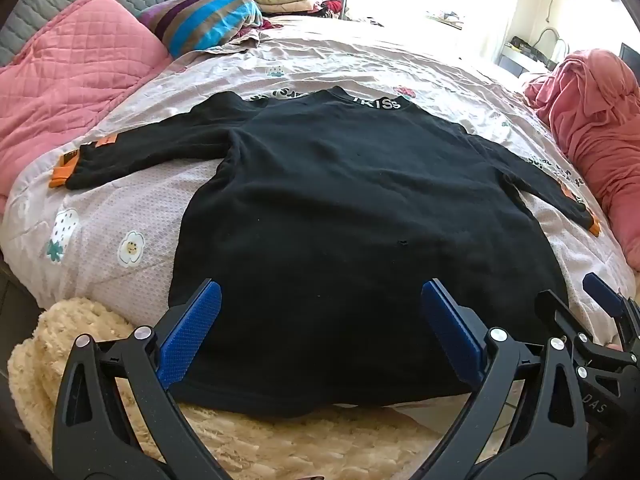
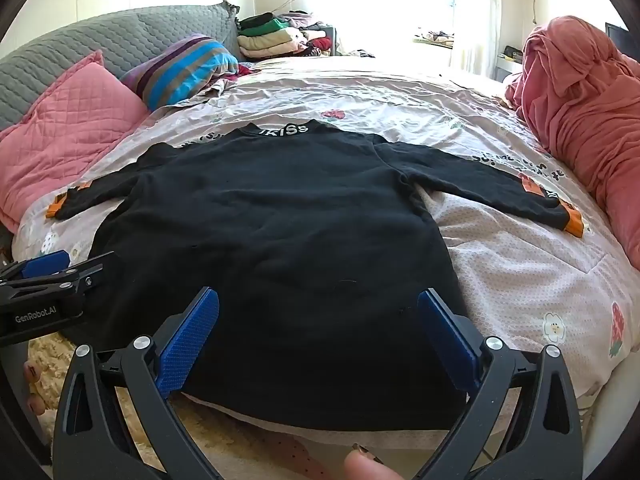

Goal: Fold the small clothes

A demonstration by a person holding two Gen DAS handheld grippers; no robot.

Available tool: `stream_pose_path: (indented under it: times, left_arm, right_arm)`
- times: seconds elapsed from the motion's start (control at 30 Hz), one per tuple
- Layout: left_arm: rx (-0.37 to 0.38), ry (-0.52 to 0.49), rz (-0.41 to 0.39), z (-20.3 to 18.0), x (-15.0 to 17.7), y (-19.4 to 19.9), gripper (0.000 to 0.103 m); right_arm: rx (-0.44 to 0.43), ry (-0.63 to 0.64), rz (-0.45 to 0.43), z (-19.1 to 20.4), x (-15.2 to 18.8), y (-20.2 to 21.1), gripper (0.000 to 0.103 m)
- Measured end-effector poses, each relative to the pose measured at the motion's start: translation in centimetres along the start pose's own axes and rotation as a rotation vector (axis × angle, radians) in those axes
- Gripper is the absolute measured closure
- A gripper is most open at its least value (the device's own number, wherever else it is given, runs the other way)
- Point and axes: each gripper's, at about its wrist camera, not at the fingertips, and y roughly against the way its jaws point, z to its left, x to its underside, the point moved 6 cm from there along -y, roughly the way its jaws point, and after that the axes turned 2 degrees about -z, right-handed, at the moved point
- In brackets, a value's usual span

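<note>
A small black long-sleeved top (image 1: 340, 200) lies flat on the bed, collar with white letters far from me, hem near, both sleeves spread out with orange cuffs. It also shows in the right wrist view (image 2: 280, 220). My left gripper (image 1: 320, 300) is open and empty, its blue pads over the hem's left part. My right gripper (image 2: 318, 308) is open and empty over the hem's right part. The right gripper shows at the edge of the left wrist view (image 1: 600, 320), and the left gripper in the right wrist view (image 2: 52, 280).
The bed has a pale floral cover (image 1: 120, 216). Pink pillow (image 1: 68, 80) and striped pillow (image 1: 208, 16) lie at the far left. A pink bundle (image 2: 580, 100) lies at the right. Folded clothes (image 2: 272, 36) are stacked at the back. A cream fluffy blanket (image 1: 100, 340) lies near the hem.
</note>
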Motion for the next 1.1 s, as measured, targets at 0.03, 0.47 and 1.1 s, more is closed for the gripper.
stream_pose_path:
  times: [0.03,0.47,1.1]
  left_arm:
    - [-0.002,-0.001,0.002,0.01,0.02,-0.01,0.009]
    - [-0.002,0.002,-0.002,0.27,-0.31,0.44,0.009]
    - [-0.002,0.005,-0.003,0.30,-0.30,0.33,0.009]
  right_arm:
    - [0.002,0.000,0.000,-0.20,0.04,-0.44,0.004]
    - [0.007,0.007,-0.004,0.02,-0.07,-0.12,0.004]
    - [0.010,0.003,-0.007,-0.07,0.06,0.13,0.004]
